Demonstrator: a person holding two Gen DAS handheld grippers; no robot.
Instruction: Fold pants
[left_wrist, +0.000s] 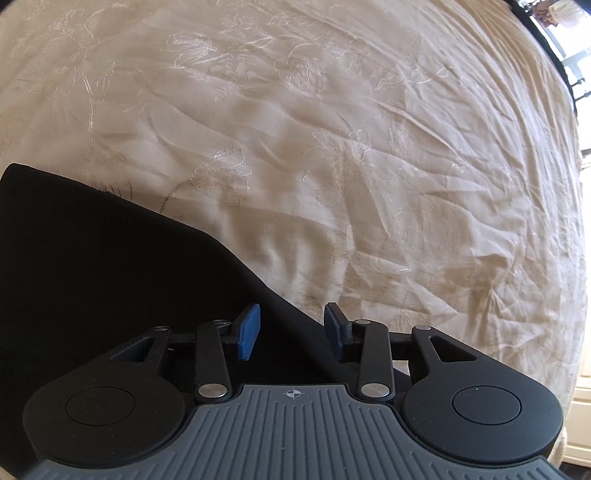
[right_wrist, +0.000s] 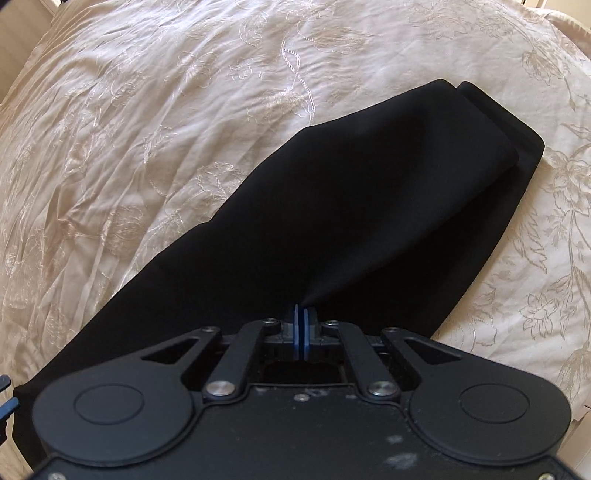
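Black pants (right_wrist: 351, 206) lie on a cream embroidered bedspread (right_wrist: 147, 110), stretched from the lower left to a folded end at the upper right. My right gripper (right_wrist: 301, 325) is shut on the pants, pinching a small peak of cloth at their near edge. In the left wrist view the pants (left_wrist: 110, 258) fill the lower left. My left gripper (left_wrist: 293, 328) is open, its blue pads astride the slanted edge of the pants, with no cloth between them that I can tell.
The bedspread (left_wrist: 369, 147) covers the whole bed and is wrinkled. The bed's edge and a bright window (left_wrist: 576, 55) show at the far right of the left wrist view. A bit of the left gripper (right_wrist: 5, 402) shows at the right wrist view's left edge.
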